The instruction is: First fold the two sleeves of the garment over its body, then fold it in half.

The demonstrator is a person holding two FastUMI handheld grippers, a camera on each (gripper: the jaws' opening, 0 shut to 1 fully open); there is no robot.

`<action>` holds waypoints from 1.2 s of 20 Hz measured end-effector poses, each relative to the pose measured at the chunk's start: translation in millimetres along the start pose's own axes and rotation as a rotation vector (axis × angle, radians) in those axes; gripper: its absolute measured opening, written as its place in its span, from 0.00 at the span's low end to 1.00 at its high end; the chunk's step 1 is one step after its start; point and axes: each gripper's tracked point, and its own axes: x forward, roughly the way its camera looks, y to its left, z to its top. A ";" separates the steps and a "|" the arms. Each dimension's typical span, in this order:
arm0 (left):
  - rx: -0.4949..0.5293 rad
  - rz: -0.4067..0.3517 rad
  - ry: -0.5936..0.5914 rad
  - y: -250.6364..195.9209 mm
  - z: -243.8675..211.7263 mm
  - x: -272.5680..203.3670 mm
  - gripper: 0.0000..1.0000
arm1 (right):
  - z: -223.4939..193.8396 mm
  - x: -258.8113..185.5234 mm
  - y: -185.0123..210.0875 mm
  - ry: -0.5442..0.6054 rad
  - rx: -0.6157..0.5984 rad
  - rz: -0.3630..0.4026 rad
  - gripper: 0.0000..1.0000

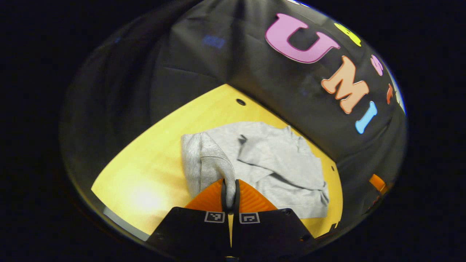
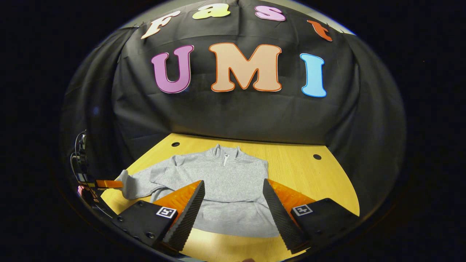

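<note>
**Left cuff pinched, right fingers spread wide over the hem**

Starting at the left edge of the tabletop [image 2: 320, 174]: left gripper [image 1: 230, 194] clamped tight, both fingers [image 1: 209, 200] pressed onto the ribbed cuff of the left sleeve [image 1: 209, 163], no gap beyond the cloth itself. Sleeve drawn up off the wood and hanging in a soft fold from that grip, seen in the left gripper view. Same gripper [image 2: 109, 184] spotted far left in the right gripper view, nipping the sleeve end [image 2: 125, 182] near the tabletop's left edge.

Moving to the middle: grey zip-neck sweatshirt [image 2: 233, 178] lying flat on the yellow wooden tabletop, collar toward the back edge by the black cloth wall [image 2: 236, 116], hem toward the front edge. Other sleeve [image 1: 276, 160] lying folded across the body, in the left gripper view.

On to the right: right gripper [image 2: 233, 214] wide open, holding nothing, 2 ridged fingers [image 2: 185, 214] splayed either side of the lower body of the sweatshirt, above the hem. Contact with the cloth impossible to judge. 2 small round holes [image 2: 317, 157] in the tabletop near the back edge.
</note>
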 end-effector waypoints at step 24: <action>0.265 -0.554 0.127 -379.8 -52.5 132.0 0.00 | -9.9 8.0 -159.6 0.019 0.103 -0.073 0.99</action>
